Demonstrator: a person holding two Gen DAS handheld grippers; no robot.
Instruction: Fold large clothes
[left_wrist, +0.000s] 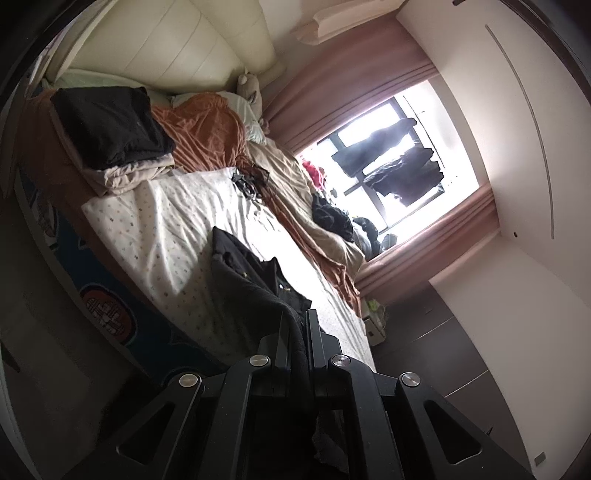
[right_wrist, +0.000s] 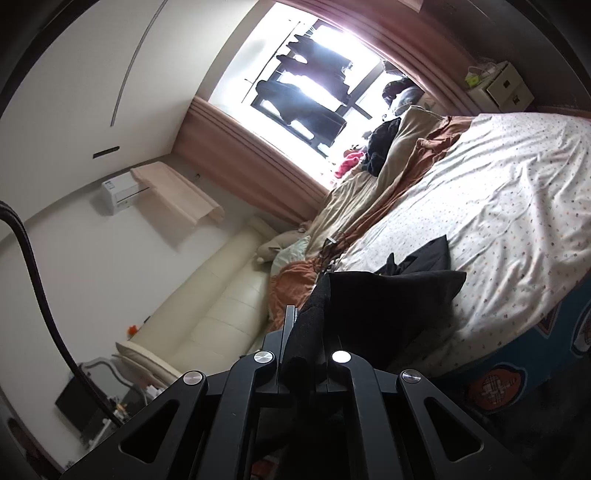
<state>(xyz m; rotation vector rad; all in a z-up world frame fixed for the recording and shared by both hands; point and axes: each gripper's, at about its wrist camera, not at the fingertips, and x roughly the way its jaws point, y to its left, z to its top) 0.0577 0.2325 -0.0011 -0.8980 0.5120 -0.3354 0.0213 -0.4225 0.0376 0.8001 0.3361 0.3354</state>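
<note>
Two grippers, one black garment (left_wrist: 255, 280) between them, draped over the dotted bedsheet (left_wrist: 166, 229). Left gripper (left_wrist: 295, 325) is clamped on its fabric at 6 o'clock. One folded pile (left_wrist: 110, 125) sits at 10 o'clock. Right gripper (right_wrist: 306, 325) is pinched on the same garment's other edge.

Ahead of me a dotted white sheet (left_wrist: 155, 229) covers the bed, with an orange blanket (left_wrist: 207, 129) bunched by the cream headboard (left_wrist: 159, 40). Pink curtains (right_wrist: 236, 147) frame the bright window (right_wrist: 317, 74); an air conditioner (right_wrist: 122, 192) hangs nearby.
</note>
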